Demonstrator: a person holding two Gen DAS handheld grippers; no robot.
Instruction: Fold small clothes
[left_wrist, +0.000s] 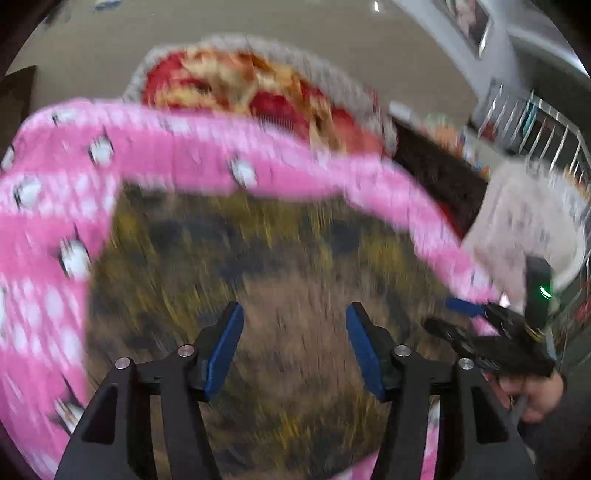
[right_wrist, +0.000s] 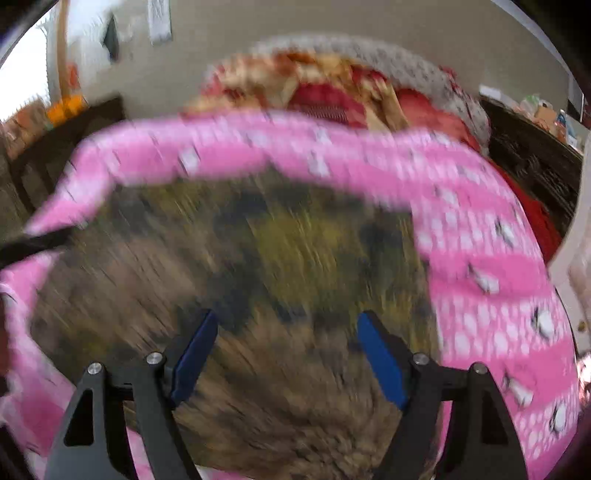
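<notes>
A pink garment with white dots and small white figures lies blurred in a loop on a brown and yellow patterned cover. It also shows in the right wrist view. My left gripper is open and empty above the cover. My right gripper is open and empty above the same cover. In the left wrist view the right gripper's fingers lie against the garment's right end. Both views are motion-blurred.
A red and cream patterned cloth with a grey knitted edge lies beyond the garment. A dark cabinet and a white cloth are at the right. A dark shelf is at the left.
</notes>
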